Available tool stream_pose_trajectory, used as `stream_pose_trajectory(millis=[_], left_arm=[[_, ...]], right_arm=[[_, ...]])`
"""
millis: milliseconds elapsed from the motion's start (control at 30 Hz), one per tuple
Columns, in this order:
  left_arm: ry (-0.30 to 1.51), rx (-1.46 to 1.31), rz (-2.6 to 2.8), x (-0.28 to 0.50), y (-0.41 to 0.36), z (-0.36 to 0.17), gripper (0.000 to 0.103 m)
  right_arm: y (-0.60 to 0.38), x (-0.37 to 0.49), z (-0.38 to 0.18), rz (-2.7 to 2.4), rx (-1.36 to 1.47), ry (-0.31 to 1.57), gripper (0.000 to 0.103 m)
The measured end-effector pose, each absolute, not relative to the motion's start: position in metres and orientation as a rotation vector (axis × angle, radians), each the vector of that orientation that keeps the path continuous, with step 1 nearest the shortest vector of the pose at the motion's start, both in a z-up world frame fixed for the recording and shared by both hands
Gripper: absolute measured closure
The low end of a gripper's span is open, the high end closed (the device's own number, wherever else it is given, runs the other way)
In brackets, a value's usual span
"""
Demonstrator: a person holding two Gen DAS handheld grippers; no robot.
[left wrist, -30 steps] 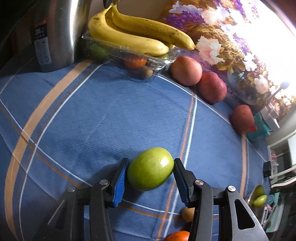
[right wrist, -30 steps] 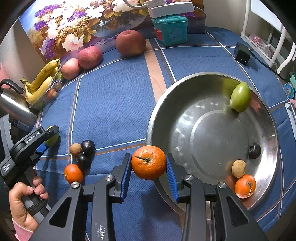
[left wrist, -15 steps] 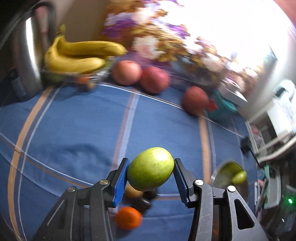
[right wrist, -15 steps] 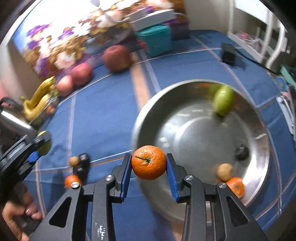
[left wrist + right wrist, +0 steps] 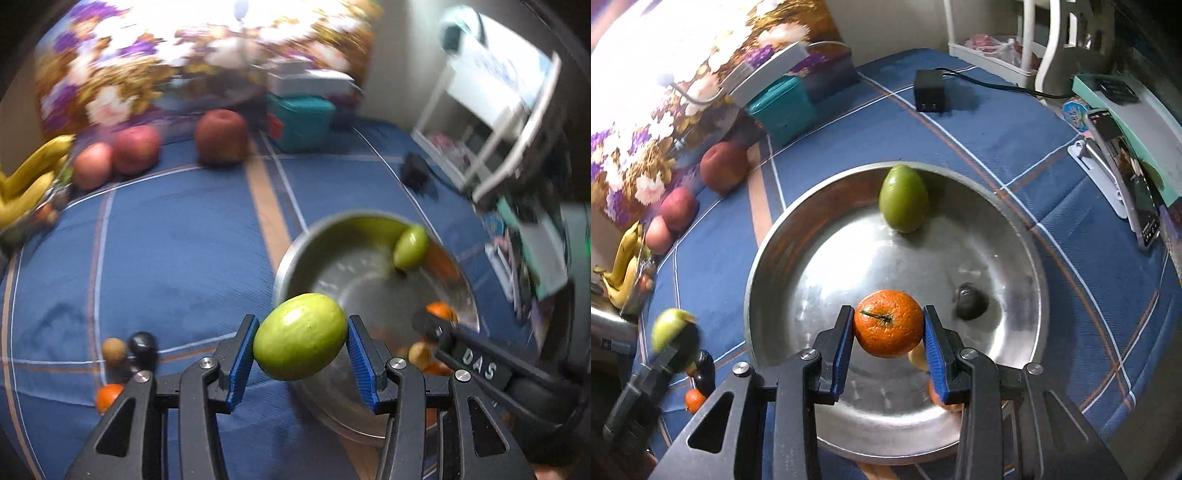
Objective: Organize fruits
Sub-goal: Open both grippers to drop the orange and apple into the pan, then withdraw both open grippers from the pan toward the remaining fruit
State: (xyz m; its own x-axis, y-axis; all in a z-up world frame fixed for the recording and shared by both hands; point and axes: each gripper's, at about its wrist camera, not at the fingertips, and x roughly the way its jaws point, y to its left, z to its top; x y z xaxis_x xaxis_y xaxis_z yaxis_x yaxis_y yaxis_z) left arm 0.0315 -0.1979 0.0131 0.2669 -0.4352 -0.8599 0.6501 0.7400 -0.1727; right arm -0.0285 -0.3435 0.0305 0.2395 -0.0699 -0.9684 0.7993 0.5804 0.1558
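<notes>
My left gripper (image 5: 300,338) is shut on a green fruit (image 5: 299,336), held above the near-left rim of the steel bowl (image 5: 295,254). My right gripper (image 5: 888,325) is shut on an orange mandarin (image 5: 888,323), hanging over the inside of the steel bowl (image 5: 775,258). In the bowl lie another green fruit (image 5: 903,197), a dark fruit (image 5: 969,304), and a tan fruit and a mandarin half hidden behind my right fingers. The right wrist view also catches the left gripper (image 5: 670,338) with its green fruit at the bowl's left.
Small fruits (image 5: 127,349) and a mandarin (image 5: 107,397) lie on the blue cloth left of the bowl. Red apples (image 5: 135,147), bananas (image 5: 26,184) and a teal box (image 5: 299,120) line the back. A black charger (image 5: 929,92) and a phone stand (image 5: 1123,177) sit to the right.
The left gripper swung right with the green fruit, from facing the bananas to the bowl's rim. The right gripper carried the mandarin from the bowl's near-left rim over its inside.
</notes>
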Motion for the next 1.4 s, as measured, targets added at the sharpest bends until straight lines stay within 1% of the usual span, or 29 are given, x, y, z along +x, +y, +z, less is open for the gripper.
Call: stream_pose_trajectory(millis=[100,300,367,400,500,633,800,1000,1233,1300,1333,1367,1400], left_arm=[[1.078,0.275,-0.752,0.025,-0.206,0.006,0.052],[1.109,0.267,-0.759,0.025,-0.207,-0.002,0.052],[1.119,0.266,-0.76,0.025,-0.206,-0.003,0.051],[1.123,0.263,-0.762,0.025,-0.206,-0.004,0.051],[1.122,0.251,-0.766,0.026,-0.204,-0.003,0.047],[1.121,0.226,-0.77,0.027,-0.198,0.002,0.043],[1.134,0.217,-0.717,0.032,-0.187,0.003,0.04],[1.165,0.172,-0.553,0.055,-0.151,0.003,0.037],[1.188,0.109,-0.329,0.084,-0.09,-0.002,0.02],[1.18,0.113,-0.279,0.088,-0.076,-0.002,0.011],[1.171,0.118,-0.245,0.09,-0.067,-0.002,0.002],[1.163,0.119,-0.22,0.092,-0.06,-0.002,0.0],[1.157,0.119,-0.203,0.093,-0.055,-0.001,0.0]], right_arm=[[-0.346,-0.033,0.026,-0.687,0.775,1.192,0.064],[-0.352,-0.038,0.019,-0.711,0.816,1.202,0.064],[-0.354,-0.038,0.019,-0.708,0.823,1.196,0.062],[-0.354,-0.039,0.02,-0.705,0.824,1.192,0.059],[-0.353,-0.038,0.025,-0.707,0.807,1.182,0.057],[-0.351,-0.039,0.029,-0.703,0.802,1.174,0.052],[-0.345,-0.036,0.033,-0.692,0.774,1.174,0.052],[-0.336,-0.031,0.037,-0.674,0.74,1.179,0.052],[-0.308,-0.01,0.04,-0.591,0.668,1.209,0.052],[-0.298,-0.003,0.04,-0.561,0.646,1.221,0.052],[-0.291,0.002,0.041,-0.541,0.628,1.228,0.052],[-0.284,0.006,0.041,-0.522,0.608,1.235,0.052],[-0.279,0.009,0.041,-0.509,0.595,1.239,0.047]])
